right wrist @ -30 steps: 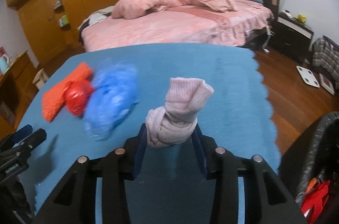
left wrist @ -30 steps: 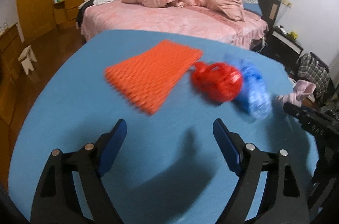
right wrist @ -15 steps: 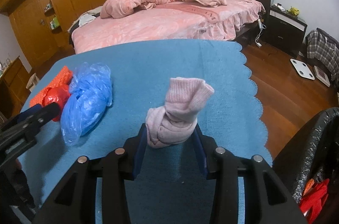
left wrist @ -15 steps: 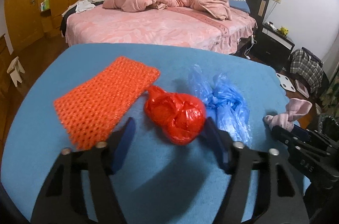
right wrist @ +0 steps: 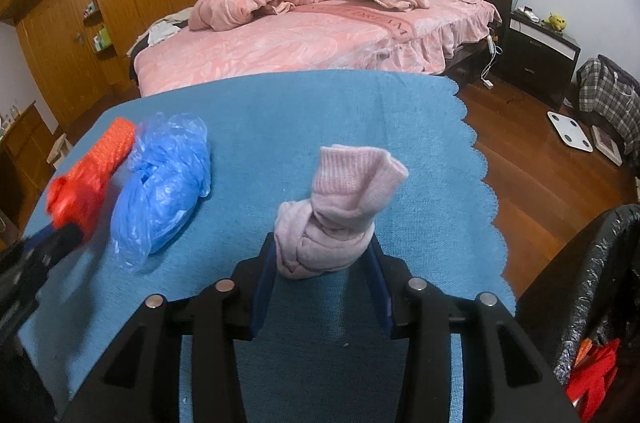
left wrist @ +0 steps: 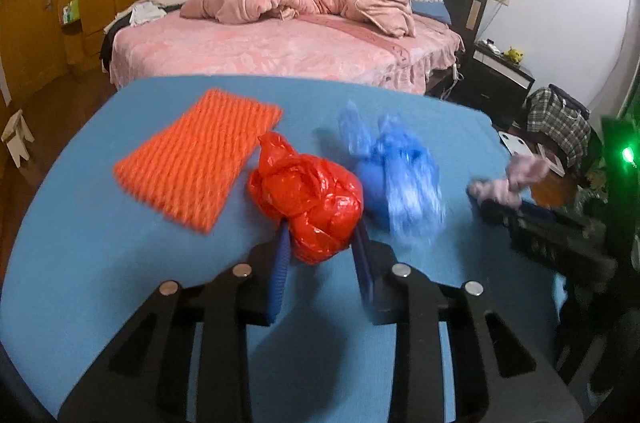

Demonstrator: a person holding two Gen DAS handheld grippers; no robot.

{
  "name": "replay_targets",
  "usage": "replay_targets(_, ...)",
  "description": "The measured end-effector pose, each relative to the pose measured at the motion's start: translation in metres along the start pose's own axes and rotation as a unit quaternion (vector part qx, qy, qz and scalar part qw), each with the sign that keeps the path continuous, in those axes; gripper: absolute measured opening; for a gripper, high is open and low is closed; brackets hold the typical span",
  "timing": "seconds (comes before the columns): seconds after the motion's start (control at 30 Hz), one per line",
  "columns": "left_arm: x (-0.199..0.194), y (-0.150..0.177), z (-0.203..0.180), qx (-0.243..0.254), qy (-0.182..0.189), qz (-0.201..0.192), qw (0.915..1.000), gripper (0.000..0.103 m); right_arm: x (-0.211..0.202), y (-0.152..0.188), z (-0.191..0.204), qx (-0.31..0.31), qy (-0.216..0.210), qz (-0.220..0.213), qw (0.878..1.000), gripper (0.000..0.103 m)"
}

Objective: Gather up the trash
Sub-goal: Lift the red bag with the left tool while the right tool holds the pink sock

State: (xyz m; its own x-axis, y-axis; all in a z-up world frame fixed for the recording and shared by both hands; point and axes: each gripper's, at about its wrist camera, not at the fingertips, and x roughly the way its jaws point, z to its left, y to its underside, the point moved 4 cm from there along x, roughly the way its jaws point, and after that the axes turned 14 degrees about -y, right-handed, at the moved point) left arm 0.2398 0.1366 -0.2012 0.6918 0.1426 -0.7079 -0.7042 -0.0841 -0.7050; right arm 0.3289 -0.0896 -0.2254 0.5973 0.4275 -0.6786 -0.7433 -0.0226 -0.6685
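The blue cloth (right wrist: 320, 111) covers my work surface, with the pink bed (right wrist: 304, 35) behind it and wooden floor to my right. A bin lined with a black bag (right wrist: 592, 263) stands at the right edge of the surface, red waste already visible inside it.

On the cloth, largest first: an orange foam net (left wrist: 196, 155) lies flat at the left; a crumpled blue plastic bag (left wrist: 400, 179) sits just beside a knotted red plastic bag (left wrist: 312, 203).

My left gripper (left wrist: 320, 243) has the red plastic bag between its pads, and the jaws are closing on it; both pads appear to touch the bag's sides, though I cannot confirm a firm hold yet. My right gripper (right wrist: 324, 255) is clamped on a balled pink sock (right wrist: 336, 215), held clear above the cloth.

Step in hand, as I judge it: securing the red bag while the sock awaits disposal. The next move calls for finishing the squeeze, lifting, then carrying both items right to the bin. The foam net and blue bag remain to be collected.
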Motion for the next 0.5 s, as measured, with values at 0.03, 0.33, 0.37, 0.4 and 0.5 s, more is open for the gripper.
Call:
replay_targets(0.03, 0.001, 0.005, 0.001, 0.001, 0.003, 0.009, 1.0, 0.033, 0.0, 0.001, 0.0, 0.0, 0.0, 0.0, 1.0, 0.043)
replay_targets(0.33, 0.003, 0.001, -0.007, 0.005, -0.014, 0.008, 0.9999, 0.073, 0.001, -0.001, 0.001, 0.002, -0.001, 0.001, 1.0, 0.043)
replay_targets(0.37, 0.004, 0.0, -0.007, 0.004, -0.015, 0.008, 0.9998, 0.073, 0.002, -0.001, 0.002, 0.002, 0.0, 0.002, 1.0, 0.043)
replay_targets(0.4, 0.006, -0.002, -0.008, 0.003, -0.015, 0.01, 0.9998, 0.073, 0.002, 0.0, 0.002, 0.001, 0.0, 0.003, 1.0, 0.043)
replay_targets(0.5, 0.015, -0.002, -0.008, 0.003, -0.008, 0.021, 0.9997, 0.052, 0.003, 0.001, 0.003, 0.001, 0.001, 0.004, 1.0, 0.043)
